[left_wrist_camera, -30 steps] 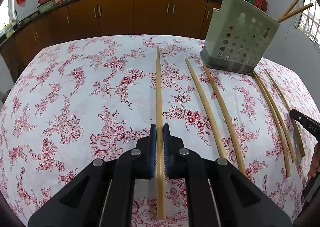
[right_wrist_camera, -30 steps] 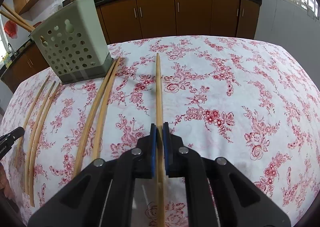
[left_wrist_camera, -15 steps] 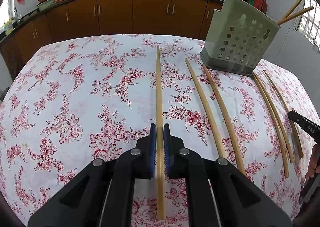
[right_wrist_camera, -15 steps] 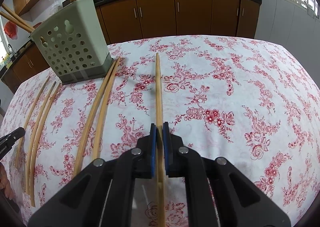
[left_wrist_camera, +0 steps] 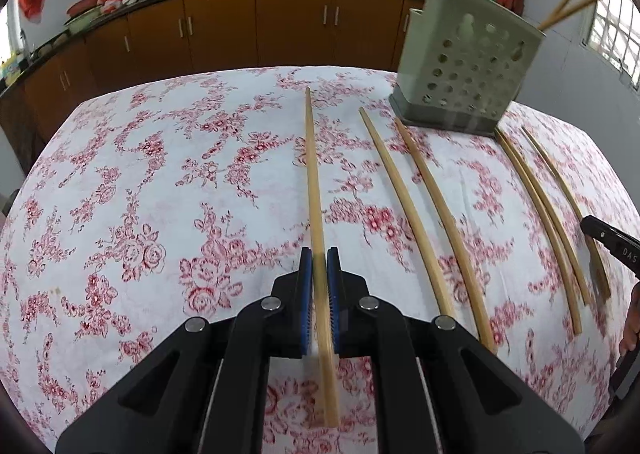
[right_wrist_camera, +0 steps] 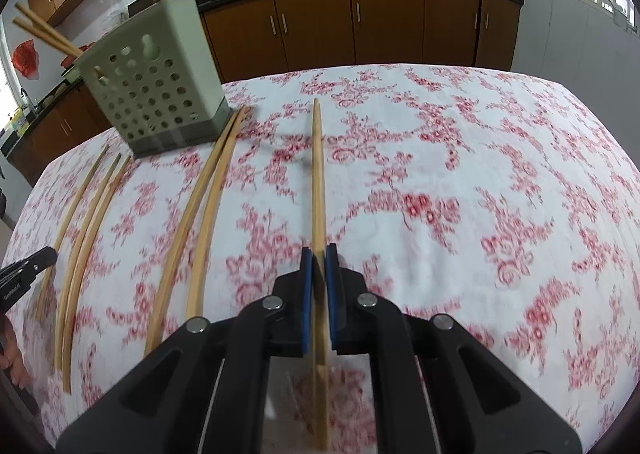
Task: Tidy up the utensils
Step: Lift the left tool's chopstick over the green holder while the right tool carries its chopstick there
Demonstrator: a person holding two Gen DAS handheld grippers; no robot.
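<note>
Over the floral tablecloth [left_wrist_camera: 120, 193], both tongs [left_wrist_camera: 319, 294] [right_wrist_camera: 319, 292] clamp pale (slender) chopsticks [left_wrist_camera: 314, 181] [right_wrist_camera: 318, 181].

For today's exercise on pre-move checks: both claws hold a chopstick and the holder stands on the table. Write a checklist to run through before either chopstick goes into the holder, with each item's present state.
1. Left claw shut on left chopstick: ok.
2. Right claw shut on right chopstick: ok.
3. Utensil holder upright on the tablecloth: ok.
4. Room in the holder among the chopsticks already inside: cannot tell, its opening is not in view.
5. Held chopsticks lifted off the cloth: cannot tell.
6. Loose chopsticks lie apart from both claws: ok.
</note>
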